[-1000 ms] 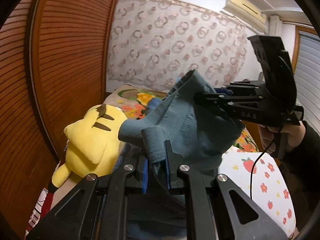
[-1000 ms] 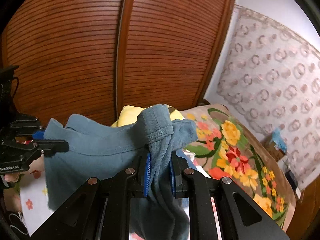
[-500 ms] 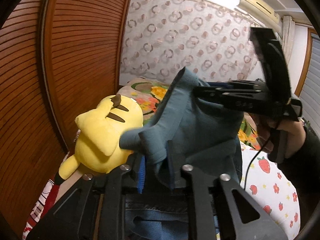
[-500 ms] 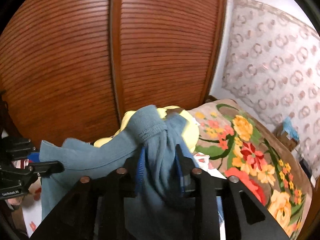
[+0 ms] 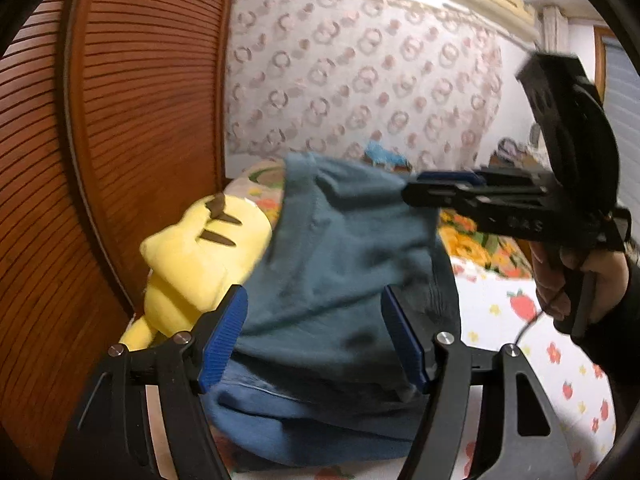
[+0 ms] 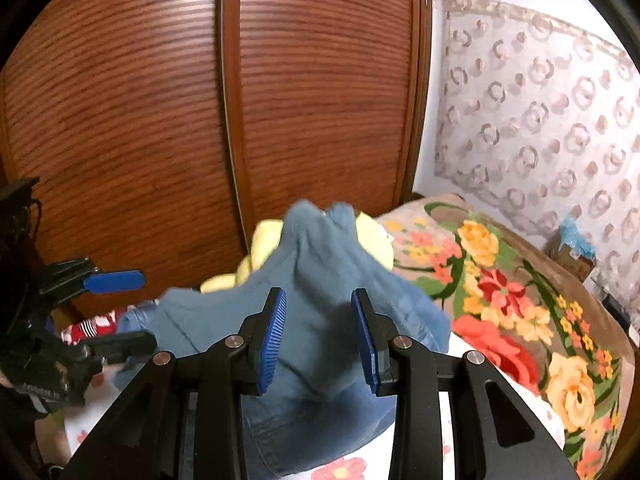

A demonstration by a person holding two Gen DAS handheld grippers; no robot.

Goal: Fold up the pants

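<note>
Left gripper (image 5: 314, 338): blue-padded fingers just opened wide, gripping nothing.
Right gripper (image 6: 318, 340): fingers just parted, pads off the cloth.
Teal-blue cotton pants (image 5: 344, 276): released, blurred, bunched between and ahead of both finger pairs, over the bed.
Yellow plush toy (image 5: 200, 256): beyond the left fingers.
</note>
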